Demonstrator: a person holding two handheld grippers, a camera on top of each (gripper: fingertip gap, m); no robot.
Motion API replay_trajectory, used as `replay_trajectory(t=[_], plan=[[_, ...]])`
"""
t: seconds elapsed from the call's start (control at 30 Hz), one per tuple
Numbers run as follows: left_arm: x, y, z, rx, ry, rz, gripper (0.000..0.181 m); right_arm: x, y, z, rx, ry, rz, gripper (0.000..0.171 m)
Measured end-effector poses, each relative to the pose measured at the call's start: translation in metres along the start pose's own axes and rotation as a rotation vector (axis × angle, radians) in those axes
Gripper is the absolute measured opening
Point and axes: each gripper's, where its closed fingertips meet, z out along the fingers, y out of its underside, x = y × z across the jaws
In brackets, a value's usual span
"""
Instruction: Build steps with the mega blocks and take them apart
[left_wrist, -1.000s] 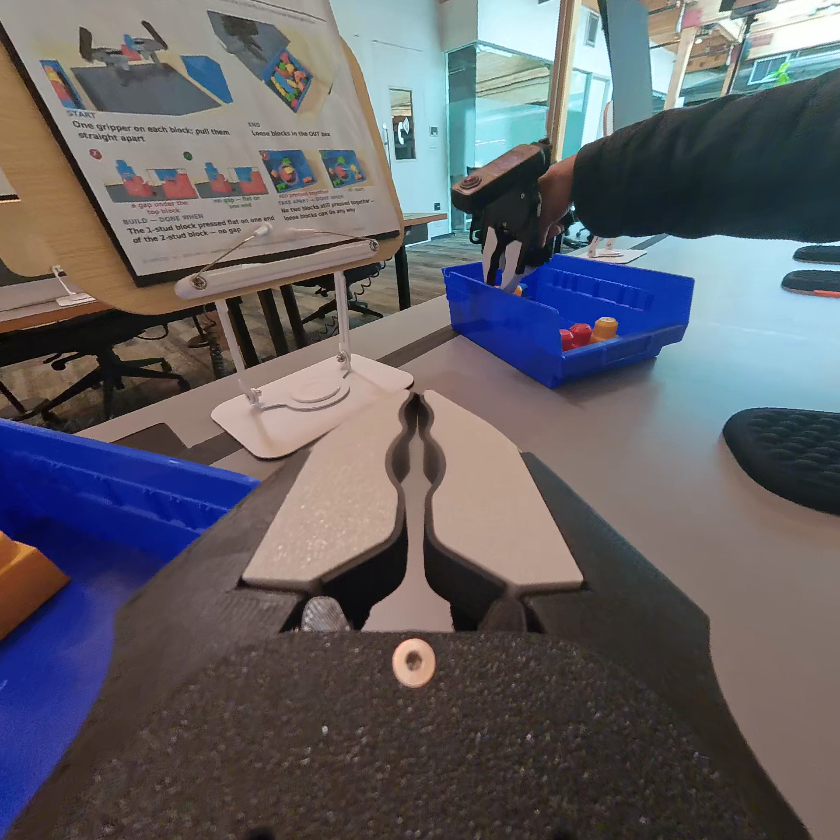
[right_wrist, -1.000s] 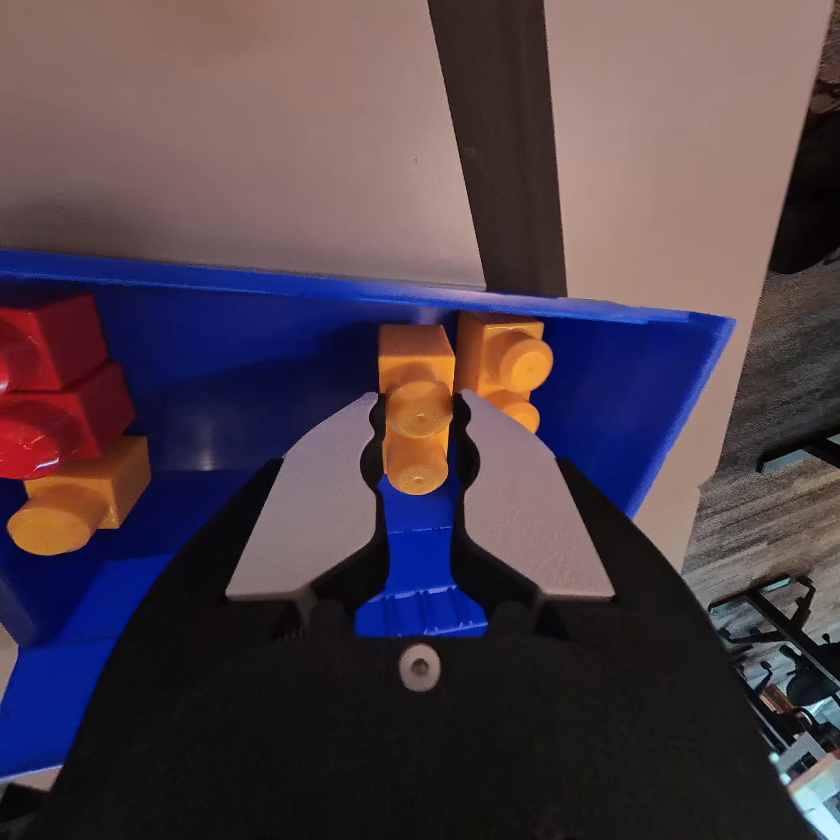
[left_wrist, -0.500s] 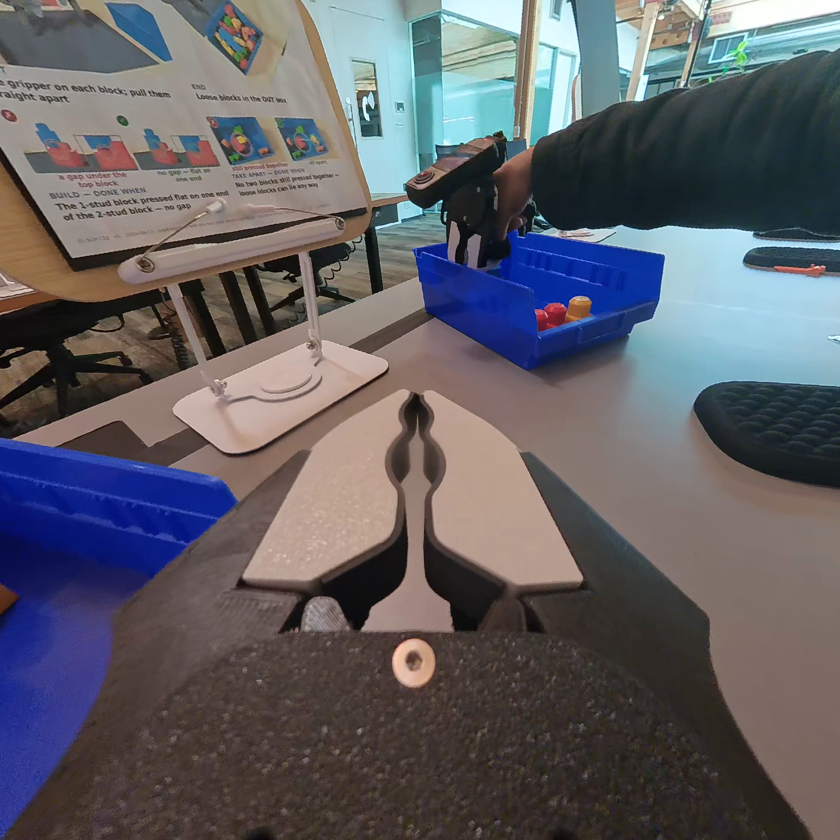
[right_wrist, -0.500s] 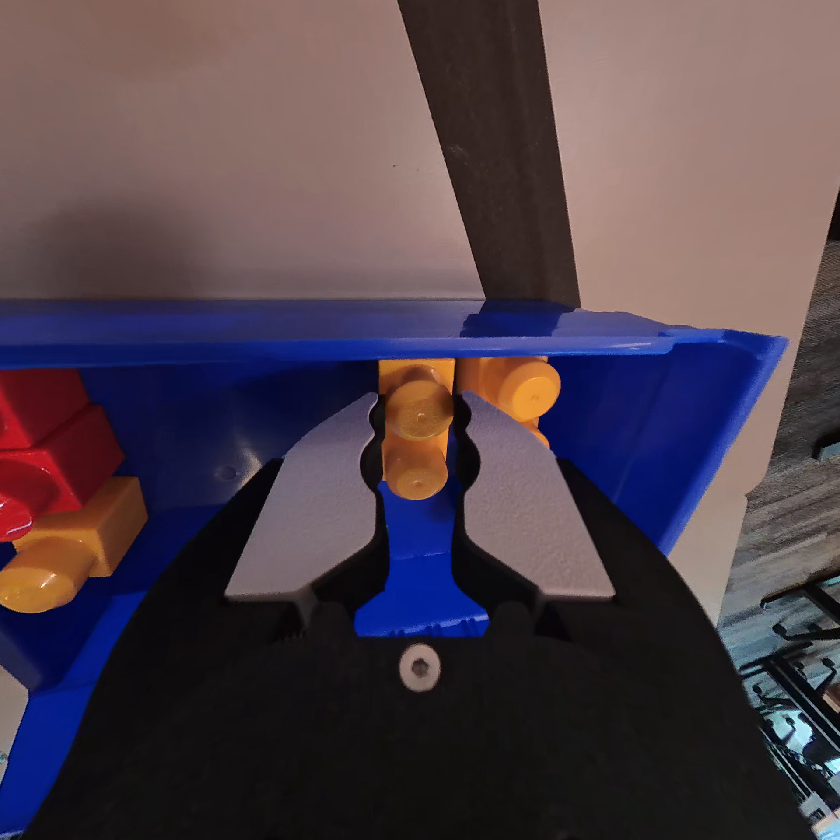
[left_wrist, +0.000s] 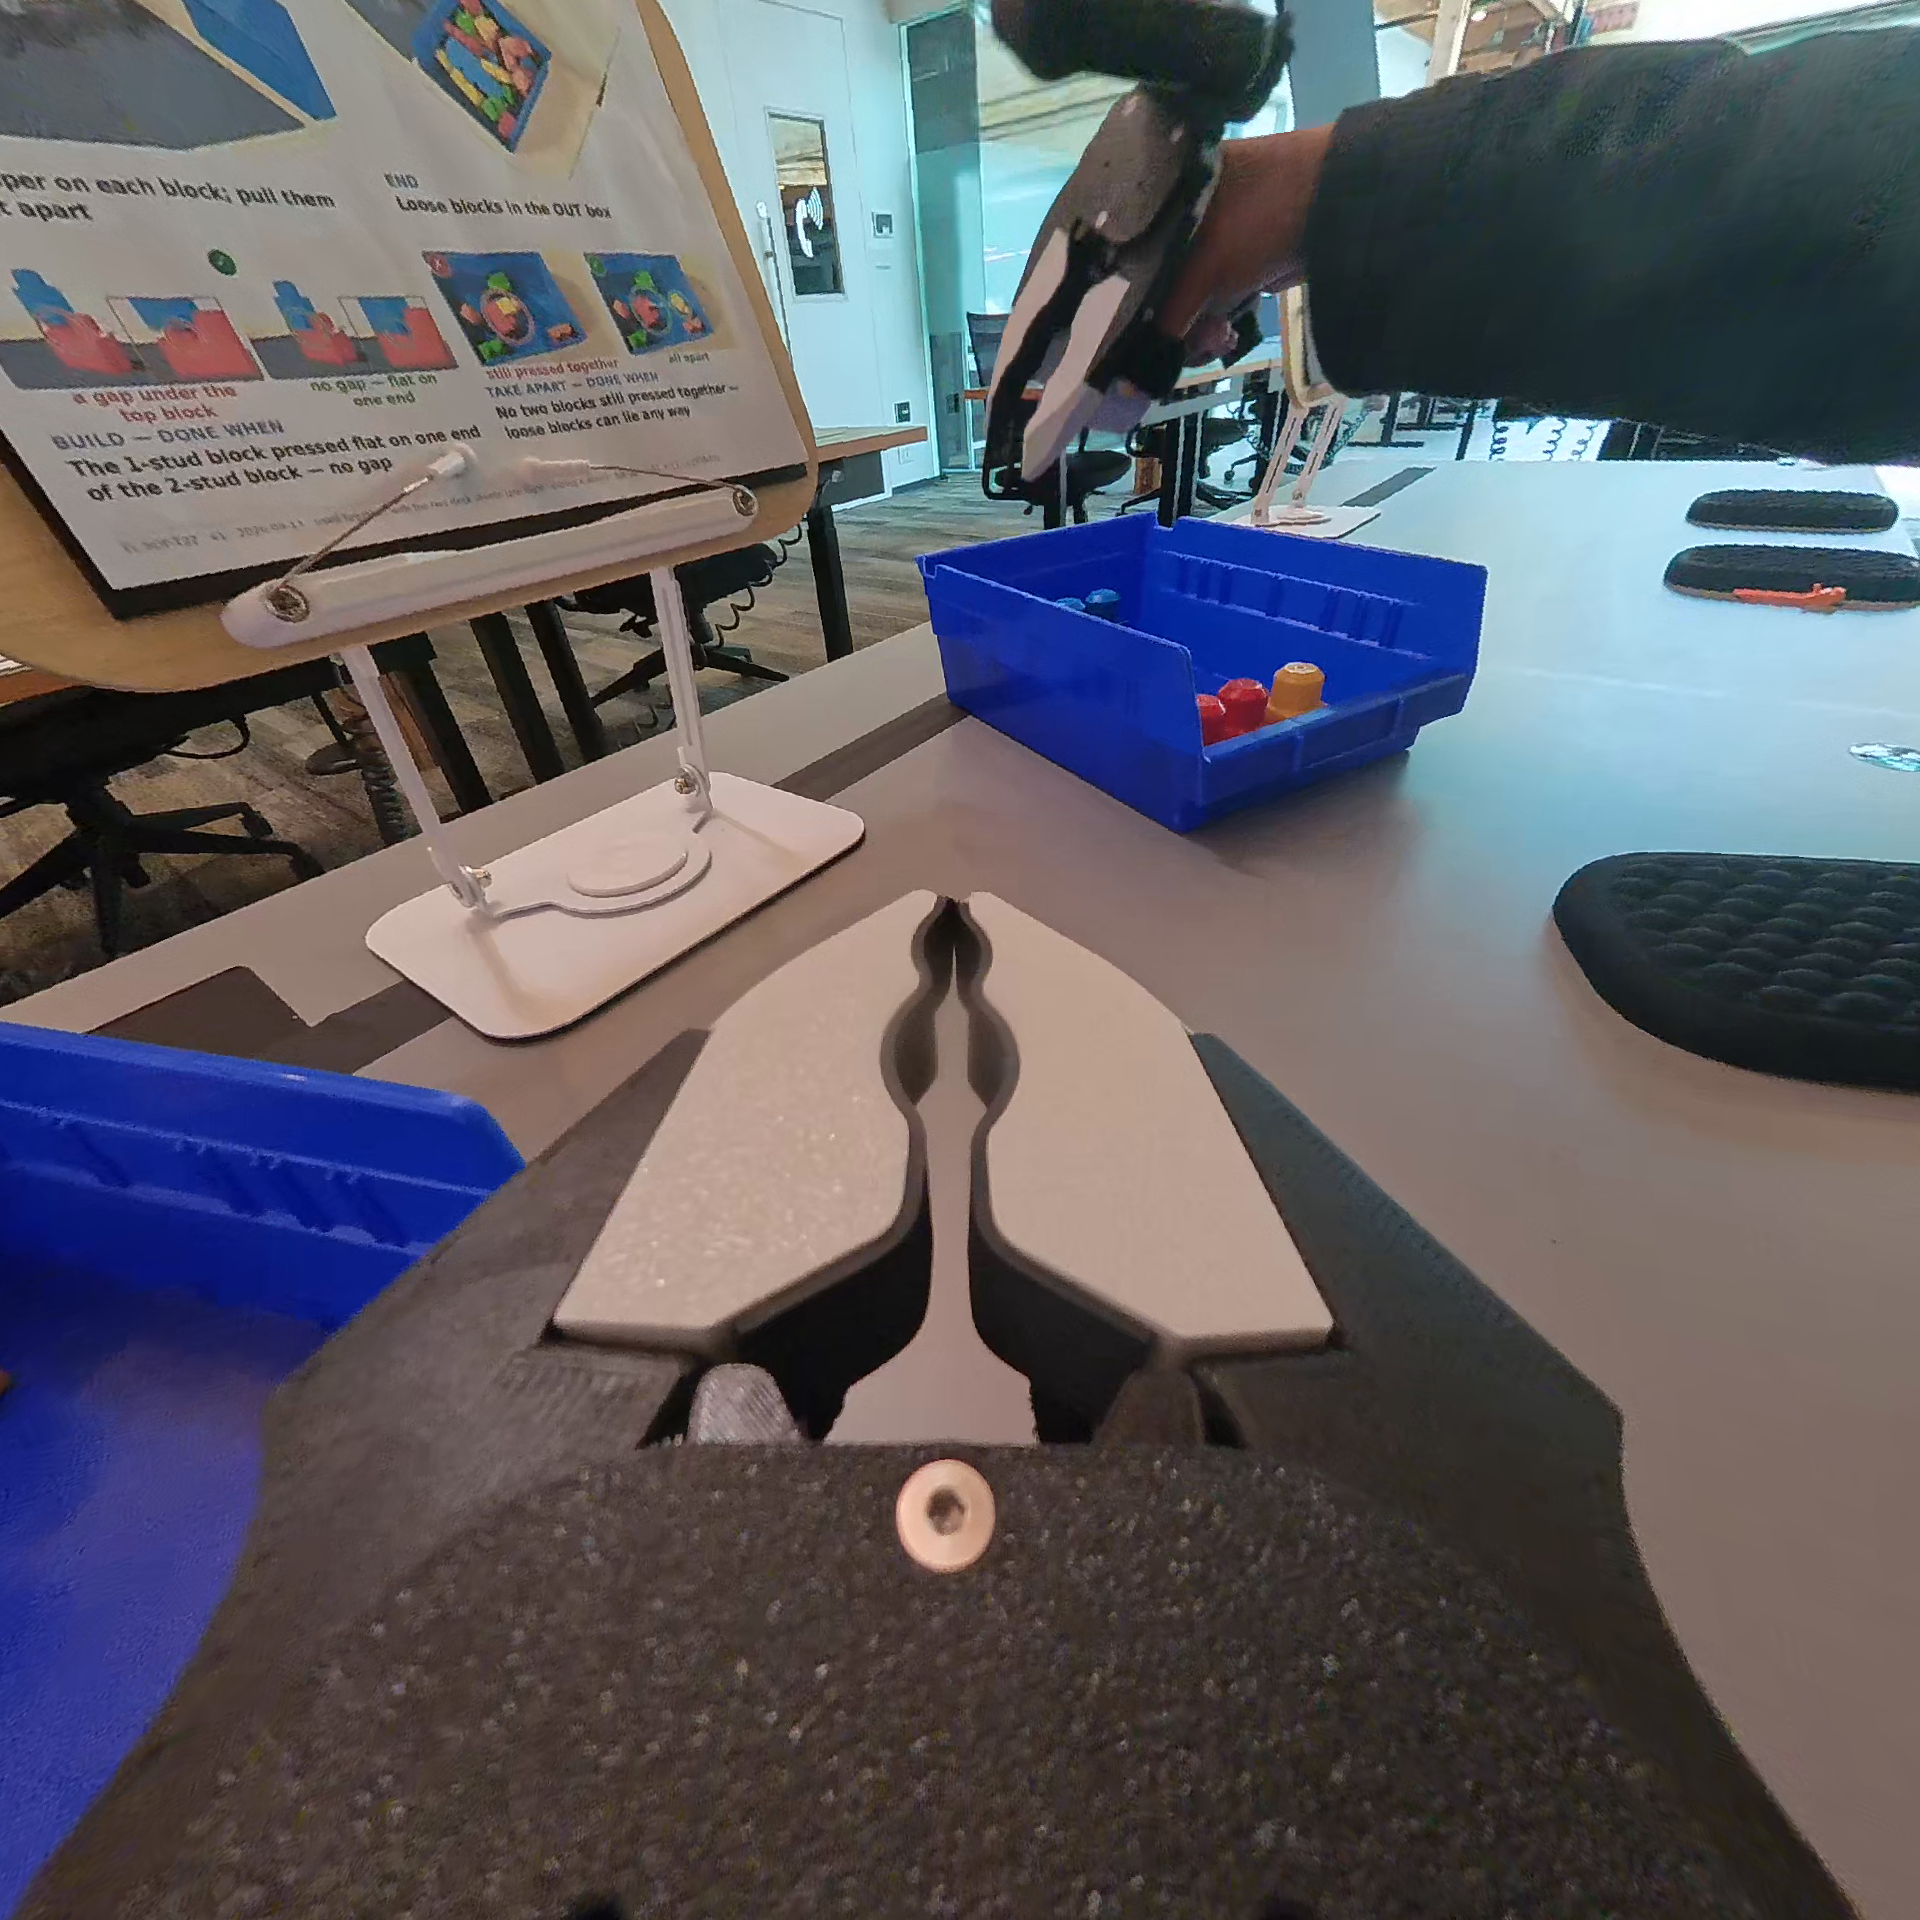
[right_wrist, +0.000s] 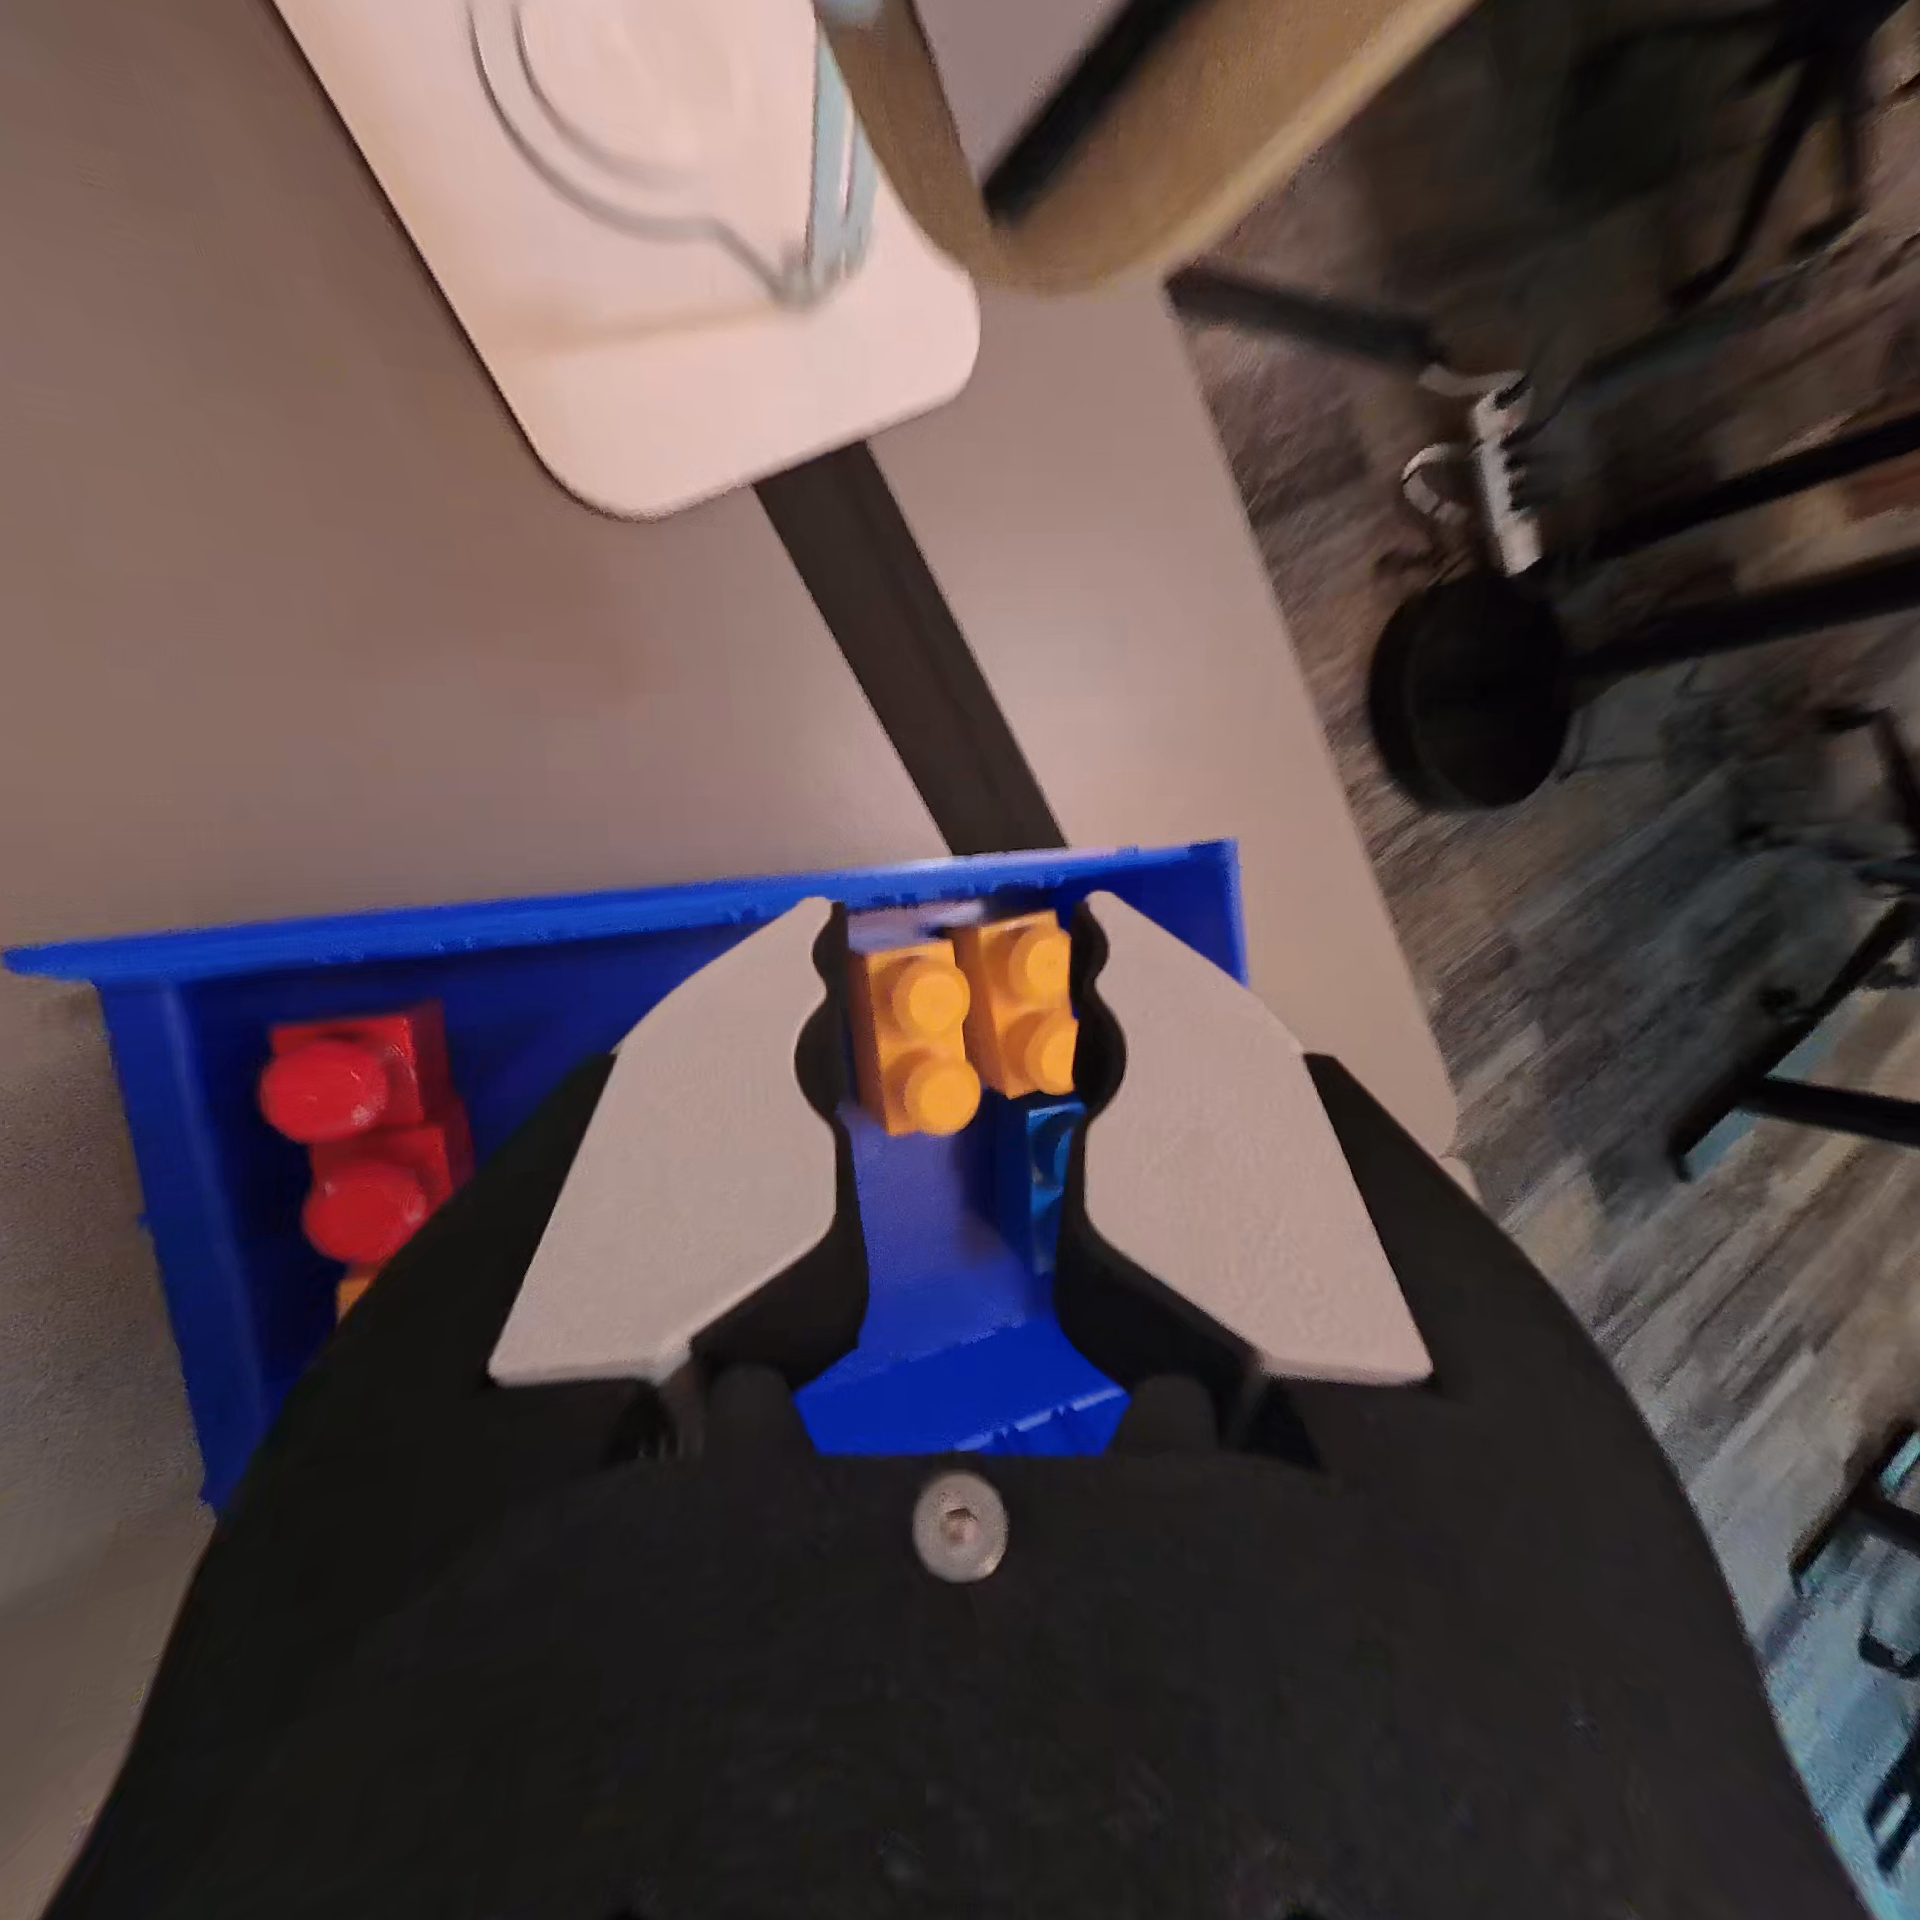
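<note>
In the left wrist view, the left gripper (left_wrist: 951, 914) has its fingers nearly together, holding nothing, over the grey desk (left_wrist: 1351, 1039); ahead to the right, the right gripper (left_wrist: 1049, 436) hangs above a blue bin (left_wrist: 1091, 675). In the right wrist view, wide empty fingers (right_wrist: 707, 1122) frame two orange blocks (right_wrist: 914, 1023) lying below in the bin's corner, red blocks (right_wrist: 358, 1143) to their left.

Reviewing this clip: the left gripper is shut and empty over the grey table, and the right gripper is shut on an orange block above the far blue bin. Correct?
Not quite. The right gripper is open and holds nothing: in the right wrist view, the two orange blocks lie side by side in the blue bin below it. The rest stands: the left gripper is shut and empty over the grey table.
</note>
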Motion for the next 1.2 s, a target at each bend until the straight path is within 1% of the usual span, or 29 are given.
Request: replay_trajectory(t=[0.03, 0.17, 0.3, 0.47, 0.67, 0.9, 1.0, 1.1, 1.2], plan=[[0.0, -0.001, -0.001, 0.004, -0.004, 0.0, 0.0, -0.005, -0.01, -0.009, 0.052, 0.035, -0.005, 0.04], [-0.001, -0.007, -0.003, 0.024, -0.017, -0.003, 0.0, -0.037, -0.048, -0.041, 0.275, 0.165, 0.046, 0.028], [-0.002, -0.01, -0.004, 0.035, -0.027, -0.009, 0.0, -0.089, -0.071, -0.053, 0.416, 0.231, 0.106, 0.021], [-0.004, -0.014, -0.007, 0.052, -0.033, -0.01, 0.0, -0.152, -0.091, -0.048, 0.569, 0.208, 0.28, 0.011], [-0.005, -0.015, -0.009, 0.058, -0.032, -0.018, 0.0, -0.206, -0.096, -0.024, 0.633, 0.184, 0.408, 0.0], [-0.009, -0.009, -0.008, 0.044, -0.045, -0.026, 0.0, -0.222, -0.086, 0.004, 0.676, 0.17, 0.472, 0.0], [-0.012, -0.004, -0.007, 0.031, -0.052, -0.034, 0.0, -0.224, -0.086, 0.009, 0.717, 0.149, 0.505, 0.0], [-0.015, -0.001, -0.007, 0.02, -0.064, -0.035, 0.0, -0.228, -0.086, 0.014, 0.727, 0.112, 0.53, 0.0], [-0.02, -0.002, -0.008, 0.019, -0.082, -0.036, 0.0, -0.229, -0.085, 0.013, 0.727, 0.109, 0.524, 0.0]])
